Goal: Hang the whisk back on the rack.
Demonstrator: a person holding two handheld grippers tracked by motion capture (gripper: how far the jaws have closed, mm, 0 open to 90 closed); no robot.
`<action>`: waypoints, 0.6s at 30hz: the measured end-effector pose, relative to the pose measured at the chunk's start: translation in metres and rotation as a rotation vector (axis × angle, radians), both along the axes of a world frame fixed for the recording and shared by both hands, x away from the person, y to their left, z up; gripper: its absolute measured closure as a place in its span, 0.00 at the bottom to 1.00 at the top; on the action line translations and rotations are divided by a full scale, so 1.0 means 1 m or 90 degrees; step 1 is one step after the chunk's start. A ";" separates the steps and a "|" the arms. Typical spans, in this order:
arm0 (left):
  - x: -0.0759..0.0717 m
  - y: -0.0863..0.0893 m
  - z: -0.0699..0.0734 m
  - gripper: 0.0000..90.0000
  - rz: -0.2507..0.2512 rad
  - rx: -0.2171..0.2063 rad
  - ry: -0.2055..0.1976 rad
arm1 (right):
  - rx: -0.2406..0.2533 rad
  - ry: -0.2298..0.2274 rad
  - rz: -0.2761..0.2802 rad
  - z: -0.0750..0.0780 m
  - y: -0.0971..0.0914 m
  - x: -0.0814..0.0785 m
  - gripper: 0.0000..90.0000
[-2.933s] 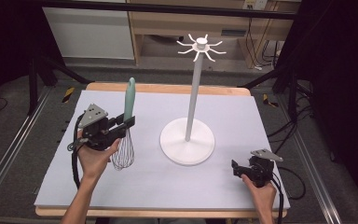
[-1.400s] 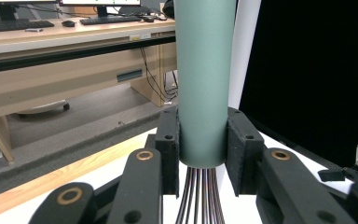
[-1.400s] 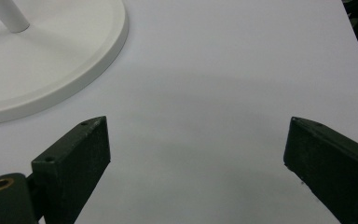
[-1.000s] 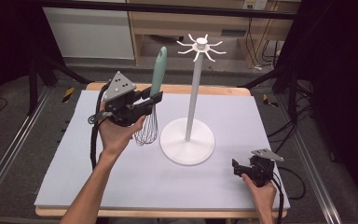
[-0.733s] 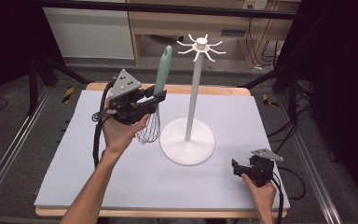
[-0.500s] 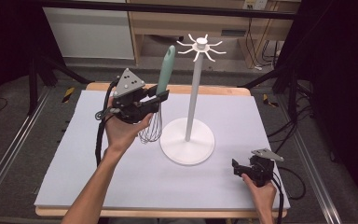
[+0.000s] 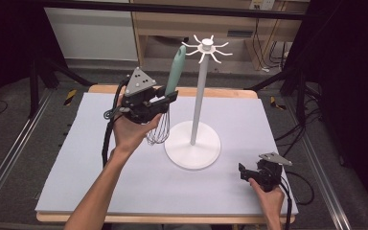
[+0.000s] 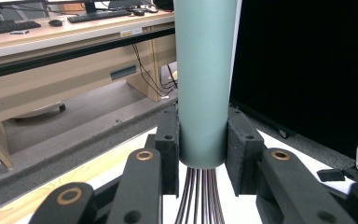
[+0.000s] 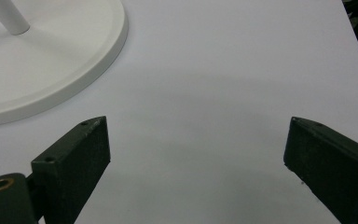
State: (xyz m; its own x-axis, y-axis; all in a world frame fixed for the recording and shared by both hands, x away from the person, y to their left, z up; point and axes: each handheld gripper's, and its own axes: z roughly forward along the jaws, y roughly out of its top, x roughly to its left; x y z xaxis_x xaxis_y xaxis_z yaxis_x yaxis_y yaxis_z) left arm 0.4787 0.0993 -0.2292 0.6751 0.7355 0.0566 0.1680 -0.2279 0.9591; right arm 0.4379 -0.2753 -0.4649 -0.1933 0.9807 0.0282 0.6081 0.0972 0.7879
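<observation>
Whisk (image 7: 165, 105): held up off the worktop, upright with a slight tilt; teal handle on top, wire loops hanging below, just left of the stand's pole.
Whisk handle (image 8: 205, 79): clamped at its lower end between the two black fingers (image 8: 168, 154), wires showing beneath them in the left gripper view.
Left gripper (image 7: 165, 99): fingers closed on the whisk handle; grey three-cornered plate on top, cable trailing down by the forearm.
Stand (image 7: 199, 100): white pole on a round white base, a crown of small hooks at the top; it stands mid-worktop, just right of the whisk and apart from it.
Hooks (image 7: 206, 48): close to the right of the handle's tip, roughly level with it, not touching.
In the way: the pole stands directly beside the handle's right side.
Right gripper (image 7: 244, 171): low over the near right corner of the worktop, well apart from the whisk.
Right fingers (image 9: 74, 158): spread wide, nothing between them, bare white surface under them, the stand's base (image 9: 51, 74) near.
Worktop (image 7: 268, 124): white sheet over a wooden board.
</observation>
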 end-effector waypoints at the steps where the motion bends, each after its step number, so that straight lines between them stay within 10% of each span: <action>1: 0.000 -0.001 0.000 0.76 0.000 0.000 0.000 | -0.001 0.000 0.001 0.000 0.000 0.000 0.08; 18: 0.011 -0.013 -0.002 0.76 -0.001 0.006 0.006 | 0.001 -0.004 0.001 0.000 0.000 0.000 0.08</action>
State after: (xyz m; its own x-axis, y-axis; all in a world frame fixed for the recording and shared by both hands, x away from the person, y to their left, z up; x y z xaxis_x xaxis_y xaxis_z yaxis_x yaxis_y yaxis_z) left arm 0.4893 0.0866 -0.2315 0.6766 0.7342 0.0564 0.1772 -0.2367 0.9553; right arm 0.4381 -0.2757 -0.4646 -0.1953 0.9803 0.0291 0.6033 0.0967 0.7916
